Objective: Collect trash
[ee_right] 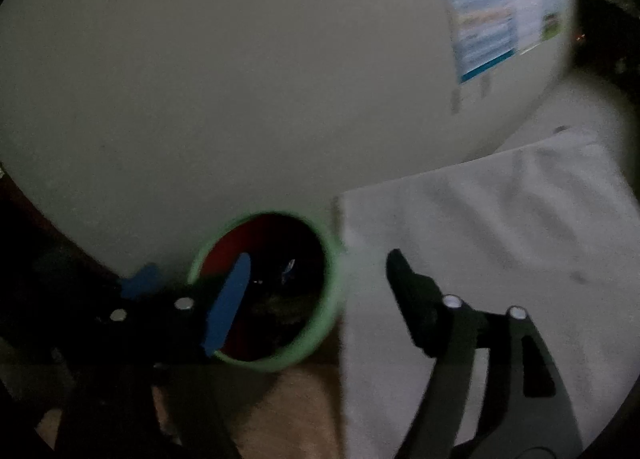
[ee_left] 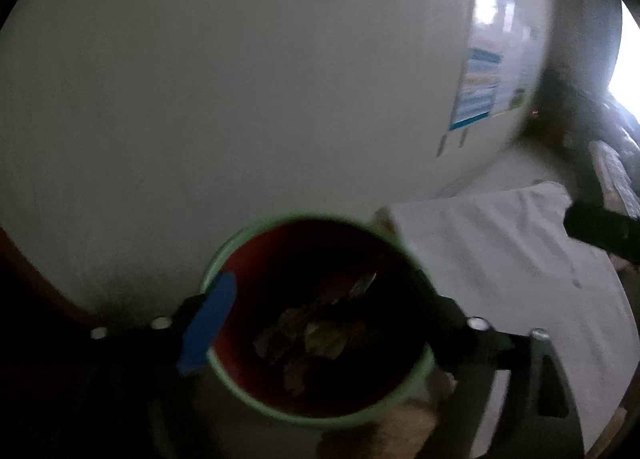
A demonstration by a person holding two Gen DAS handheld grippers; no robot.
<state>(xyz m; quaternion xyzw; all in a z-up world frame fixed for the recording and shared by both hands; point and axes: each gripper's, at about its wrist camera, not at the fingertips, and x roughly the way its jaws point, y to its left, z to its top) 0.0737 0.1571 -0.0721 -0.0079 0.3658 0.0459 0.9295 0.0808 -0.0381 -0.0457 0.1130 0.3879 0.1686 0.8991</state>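
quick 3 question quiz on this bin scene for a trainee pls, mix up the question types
1. True or false: the left claw is clamped shut on a scrap of trash.
2. Multiple choice: the bin has A) a green rim and red inside, B) a blue rim and white inside, C) a black rim and yellow inside.
3. Short answer: what lies beside the bin, under the right claw?

Key
1. False. Its jaws stand wide apart over the bin's mouth, with nothing between them.
2. A. Trash lies at the bottom.
3. A white cloth or sheet.
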